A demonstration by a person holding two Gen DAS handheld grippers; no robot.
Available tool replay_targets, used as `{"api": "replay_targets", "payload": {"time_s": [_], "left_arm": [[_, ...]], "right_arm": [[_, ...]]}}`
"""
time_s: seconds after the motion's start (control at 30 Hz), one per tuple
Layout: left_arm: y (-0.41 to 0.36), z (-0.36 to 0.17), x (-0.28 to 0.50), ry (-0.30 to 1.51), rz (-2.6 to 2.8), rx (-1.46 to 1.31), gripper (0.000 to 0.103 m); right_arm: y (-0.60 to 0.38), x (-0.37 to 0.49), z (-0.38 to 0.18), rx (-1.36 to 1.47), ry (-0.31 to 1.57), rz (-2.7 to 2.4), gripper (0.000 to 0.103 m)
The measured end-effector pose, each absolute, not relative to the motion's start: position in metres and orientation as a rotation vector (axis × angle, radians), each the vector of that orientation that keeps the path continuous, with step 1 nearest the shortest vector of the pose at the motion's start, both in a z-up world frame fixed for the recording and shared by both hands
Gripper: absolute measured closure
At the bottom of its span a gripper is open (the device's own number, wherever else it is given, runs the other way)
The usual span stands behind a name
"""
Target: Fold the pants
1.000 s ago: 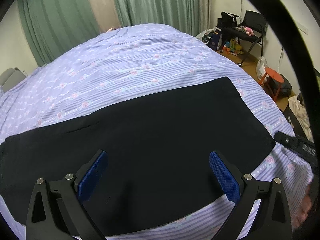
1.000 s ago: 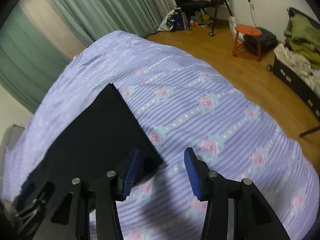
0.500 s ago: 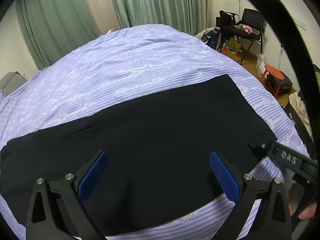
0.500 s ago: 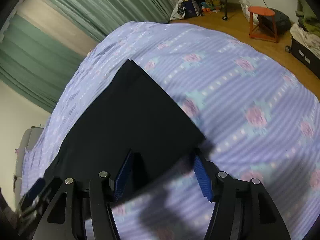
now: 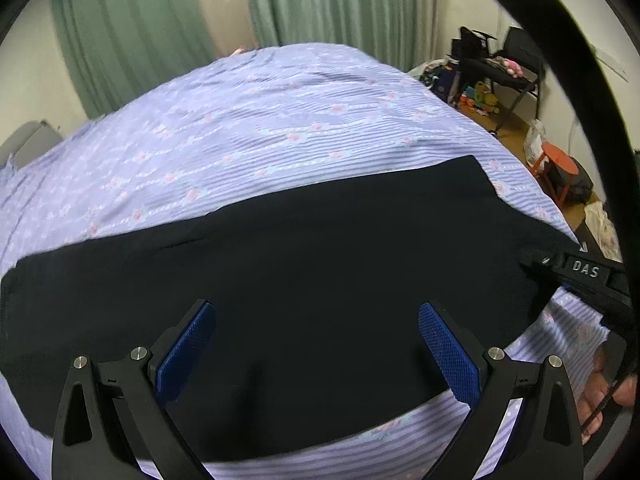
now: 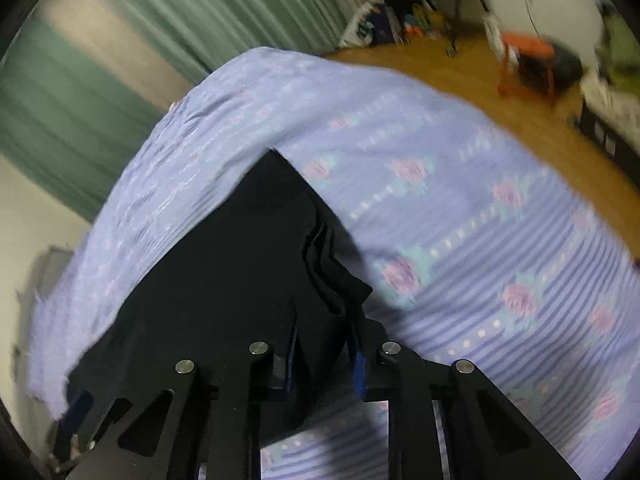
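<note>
Bed (image 5: 280,128) in lilac floral sheet, black pants (image 5: 320,272) spread flat, left gripper (image 5: 316,344) spread wide above them, right gripper (image 6: 324,356) just closing, clamped on bunched pants corner.

Both views look steeply down along their own fingers at the bed (image 5: 280,128). The left wrist view hangs near the black pants (image 5: 320,280), facing the curtains; the right wrist view sits close (and blurred) at their end (image 6: 240,280).

Lilac flower-striped bed (image 5: 280,120), black pants (image 5: 320,272) flat across it.
</note>
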State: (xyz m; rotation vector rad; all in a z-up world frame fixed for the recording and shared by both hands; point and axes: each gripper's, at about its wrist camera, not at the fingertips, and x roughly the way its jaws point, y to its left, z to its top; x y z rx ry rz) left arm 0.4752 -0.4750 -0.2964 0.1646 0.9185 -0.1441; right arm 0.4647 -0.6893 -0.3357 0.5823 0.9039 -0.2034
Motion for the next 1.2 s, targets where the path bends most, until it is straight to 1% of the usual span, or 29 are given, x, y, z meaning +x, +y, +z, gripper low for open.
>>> {"api": "replay_targets", "payload": {"time_s": [0.17, 0.37, 0.57, 0.73, 0.97, 1.2], "left_arm": [[-0.444, -0.278, 0.472, 0.963, -0.085, 0.095, 0.000], [-0.383, -0.247, 0.468, 0.958, 0.003, 0.004, 0.000], [-0.315, -0.228, 0.461, 0.927, 0.039, -0.039, 0.000], [-0.249, -0.222, 0.448, 0.920, 0.067, -0.048, 0.000], [-0.165, -0.231, 0.445, 0.946, 0.087, -0.061, 0.000], [-0.100, -0.253, 0.447, 0.972, 0.093, -0.075, 0.000]], "right_arm": [[-0.661, 0.467, -0.293, 0.393, 0.873, -0.174, 0.083], [-0.613, 0.470, -0.237, 0.221, 0.815, -0.106, 0.083], [-0.552, 0.468, -0.205, 0.097, 0.777, -0.068, 0.084], [-0.475, 0.459, -0.181, -0.021, 0.755, -0.013, 0.084], [-0.375, 0.455, -0.181, -0.112, 0.778, 0.051, 0.085], [-0.291, 0.461, -0.219, -0.103, 0.861, 0.092, 0.085]]}}
